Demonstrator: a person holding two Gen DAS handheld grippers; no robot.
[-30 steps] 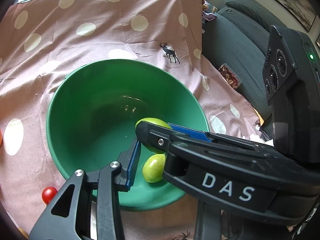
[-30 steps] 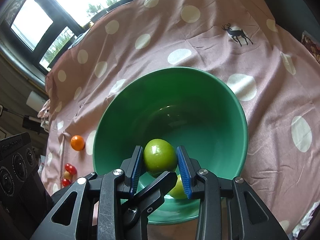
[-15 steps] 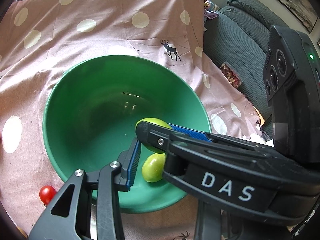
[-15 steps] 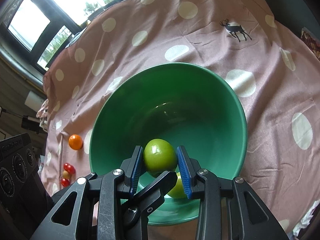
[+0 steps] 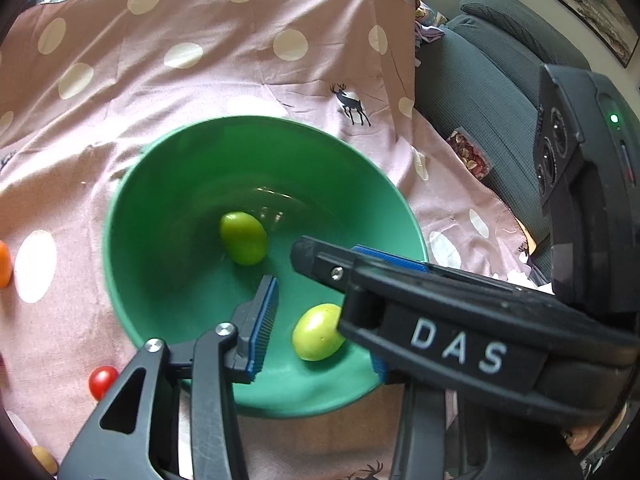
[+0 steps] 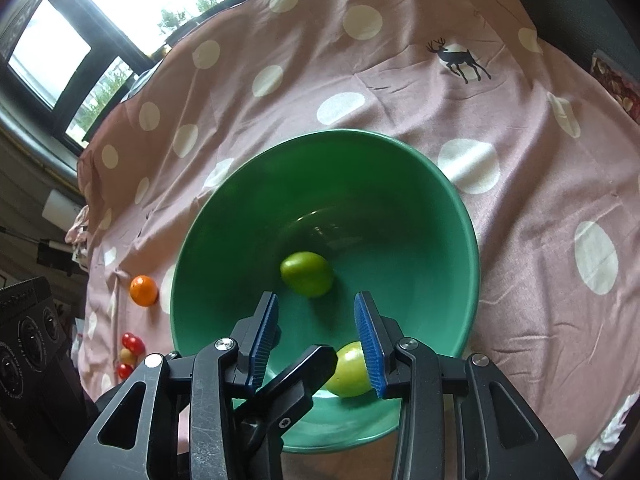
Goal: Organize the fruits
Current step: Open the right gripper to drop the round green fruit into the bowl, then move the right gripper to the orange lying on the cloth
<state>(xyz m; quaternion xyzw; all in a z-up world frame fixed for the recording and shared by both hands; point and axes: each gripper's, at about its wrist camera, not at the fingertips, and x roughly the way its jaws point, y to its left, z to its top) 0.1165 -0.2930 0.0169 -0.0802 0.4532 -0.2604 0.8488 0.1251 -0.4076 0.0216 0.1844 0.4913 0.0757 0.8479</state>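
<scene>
A green bowl (image 5: 168, 184) (image 6: 448, 200) sits on a pink polka-dot cloth. Two green fruits lie inside it: one near the middle (image 5: 243, 238) (image 6: 307, 279), one by the near wall (image 5: 318, 332) (image 6: 349, 370). My right gripper (image 6: 316, 334) is open and empty over the bowl's near side; it crosses the left wrist view as a black arm (image 5: 440, 320). My left gripper (image 5: 320, 340) hovers over the bowl's near rim with only its left pad (image 5: 264, 324) plainly visible; its right finger is hidden behind the right gripper.
An orange fruit (image 6: 143, 290) (image 5: 3, 264) lies on the cloth left of the bowl. Small red tomatoes (image 6: 132, 344) (image 5: 102, 381) lie nearer the front left. A grey armchair (image 5: 480, 72) stands right of the table. Windows are at the back left.
My right gripper opened and dropped the green fruit it held; the fruit now lies in the middle of the bowl. Both views have pulled back a little.
</scene>
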